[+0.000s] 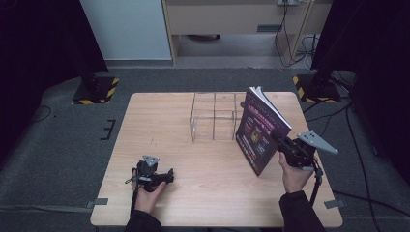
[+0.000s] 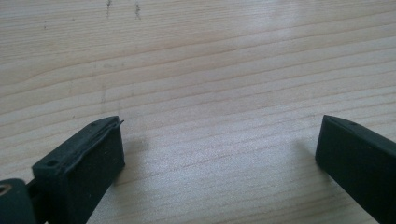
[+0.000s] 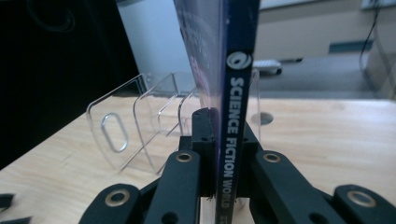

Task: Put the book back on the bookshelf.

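Observation:
A purple magazine stands upright above the right side of the table, and my right gripper is shut on its spine edge. In the right gripper view the dark spine reads "Science Fiction World" and sits clamped between the two black jaws. A clear acrylic rack with several slots stands just left of the magazine; its dividers appear behind the jaws. My left gripper rests low on the front left of the table, open, with bare wood between its fingers.
The wooden table has bare room across its left half and front. Black stands with yellow-striped bases flank its far corners, and cables trail on the floor at the right.

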`<move>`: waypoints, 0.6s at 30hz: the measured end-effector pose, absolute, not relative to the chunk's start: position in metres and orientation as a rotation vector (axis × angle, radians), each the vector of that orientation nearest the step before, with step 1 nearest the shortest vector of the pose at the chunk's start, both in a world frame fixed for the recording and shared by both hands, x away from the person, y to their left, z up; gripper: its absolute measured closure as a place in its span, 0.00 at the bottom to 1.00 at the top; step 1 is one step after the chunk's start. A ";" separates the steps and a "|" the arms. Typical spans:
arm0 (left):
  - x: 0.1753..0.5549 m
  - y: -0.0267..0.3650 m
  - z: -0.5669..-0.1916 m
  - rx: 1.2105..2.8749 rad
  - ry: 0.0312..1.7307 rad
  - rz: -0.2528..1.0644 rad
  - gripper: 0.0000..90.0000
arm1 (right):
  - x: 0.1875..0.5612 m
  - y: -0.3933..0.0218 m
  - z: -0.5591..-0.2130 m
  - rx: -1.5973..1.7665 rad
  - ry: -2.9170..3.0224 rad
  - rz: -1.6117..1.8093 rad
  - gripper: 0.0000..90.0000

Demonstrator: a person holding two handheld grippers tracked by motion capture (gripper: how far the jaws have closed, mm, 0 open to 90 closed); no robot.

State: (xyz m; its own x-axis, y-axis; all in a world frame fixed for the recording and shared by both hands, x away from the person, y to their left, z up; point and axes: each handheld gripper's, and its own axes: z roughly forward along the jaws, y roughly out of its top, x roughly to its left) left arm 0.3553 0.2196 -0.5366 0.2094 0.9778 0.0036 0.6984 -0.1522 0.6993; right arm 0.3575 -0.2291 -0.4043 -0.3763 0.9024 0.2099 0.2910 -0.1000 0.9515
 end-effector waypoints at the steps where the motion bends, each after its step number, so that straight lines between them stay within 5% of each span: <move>1: 0.355 0.220 -0.537 1.919 1.549 0.636 0.00 | 0.358 -0.227 -0.404 1.298 1.638 1.497 0.94; 18: 0.355 0.220 -0.537 1.920 1.549 0.636 0.00 | 0.407 -0.205 -0.406 1.258 1.502 1.474 0.94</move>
State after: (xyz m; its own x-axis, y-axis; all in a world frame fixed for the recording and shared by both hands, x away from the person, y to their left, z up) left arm 0.3554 0.2197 -0.5367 0.2095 0.9778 0.0037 0.6983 -0.1522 0.6995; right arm 0.4066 -0.2050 -0.4056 -0.3053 0.9394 0.1563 0.1742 -0.1063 0.9790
